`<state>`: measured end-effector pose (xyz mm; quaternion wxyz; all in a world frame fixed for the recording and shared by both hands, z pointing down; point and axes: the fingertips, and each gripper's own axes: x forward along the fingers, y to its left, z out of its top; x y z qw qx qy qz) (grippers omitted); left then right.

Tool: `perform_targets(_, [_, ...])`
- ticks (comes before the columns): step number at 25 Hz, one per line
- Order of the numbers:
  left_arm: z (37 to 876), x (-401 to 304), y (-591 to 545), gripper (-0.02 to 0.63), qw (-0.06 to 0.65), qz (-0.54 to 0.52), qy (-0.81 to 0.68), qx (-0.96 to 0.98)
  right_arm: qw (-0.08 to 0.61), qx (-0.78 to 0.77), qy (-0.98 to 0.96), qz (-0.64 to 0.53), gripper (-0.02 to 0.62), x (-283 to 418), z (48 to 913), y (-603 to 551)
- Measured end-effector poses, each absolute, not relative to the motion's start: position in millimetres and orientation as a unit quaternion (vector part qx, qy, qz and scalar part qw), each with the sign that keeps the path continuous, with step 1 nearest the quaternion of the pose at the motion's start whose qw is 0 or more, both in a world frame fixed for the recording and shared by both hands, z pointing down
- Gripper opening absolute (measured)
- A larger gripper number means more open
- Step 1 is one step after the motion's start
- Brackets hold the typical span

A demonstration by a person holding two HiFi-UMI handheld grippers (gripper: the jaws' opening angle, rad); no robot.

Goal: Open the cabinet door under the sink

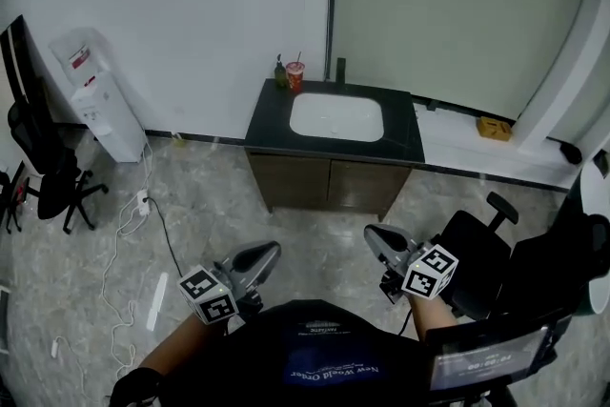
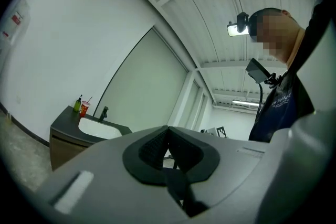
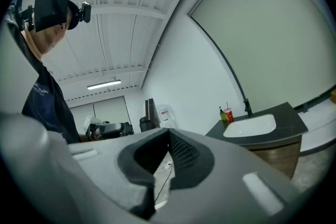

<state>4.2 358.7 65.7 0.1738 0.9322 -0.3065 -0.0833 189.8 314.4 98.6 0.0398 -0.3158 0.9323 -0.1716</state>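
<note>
Both the left tongs and the right tongs are pressed together on nothing, low in the frame. The cabinet door sits closed under the sink, upper centre, well apart from them. The risk: no handle shows, so closed tips may skid off the door's edge. Writing: the shirt print and the water dispenser label are too small to read

Dark shirt: white print, upside down in the head view, seems to read "New World Order". Small screen, lower right: pale digits, too blurred to read. Water dispenser: red-and-white label at its top, illegible. Cubes on the left tongs and right tongs: black-and-white square code markers.
</note>
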Motion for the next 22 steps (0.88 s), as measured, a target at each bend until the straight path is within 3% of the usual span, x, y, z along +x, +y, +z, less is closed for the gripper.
perform_targets(13, [68.1, 26.6, 294.0, 0.002, 0.190, -0.079, -0.311, 0.928, 0.036, -0.313, 0.932, -0.179, 0.000, 211.3, 103.6, 243.7])
perform_targets(22, [76.2, -10.6, 202.2, 0.002, 0.187, -0.088, -0.241, 0.948, 0.018, -0.364, 0.918, -0.154, 0.000, 166.6, 96.0, 175.0])
